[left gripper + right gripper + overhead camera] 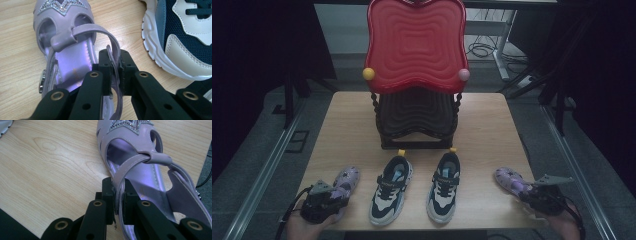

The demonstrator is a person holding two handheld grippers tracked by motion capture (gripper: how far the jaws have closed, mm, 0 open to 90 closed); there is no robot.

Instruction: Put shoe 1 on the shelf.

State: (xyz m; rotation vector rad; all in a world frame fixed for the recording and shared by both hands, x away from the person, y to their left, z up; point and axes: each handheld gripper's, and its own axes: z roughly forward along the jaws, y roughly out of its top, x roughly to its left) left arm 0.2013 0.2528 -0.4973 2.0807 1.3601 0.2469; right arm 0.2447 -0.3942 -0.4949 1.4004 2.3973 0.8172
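Lilac sandal straps in shut tools

The wooden table carries 2 purple sandals, 2 sneakers and a shoe rack.

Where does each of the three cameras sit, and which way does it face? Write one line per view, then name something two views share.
High view: above the person's side, facing forward and down on the light wooden table and red two-tier shoe rack; both hands enter at the bottom.
Left gripper view: on the left gripper, looking along its jaws, clamped on the left lilac sandal.
Right gripper view: on the right gripper, jaws clamped on the right lilac sandal.
Shared: the navy-and-white sneaker beside the left lilac sandal also shows in the high view.
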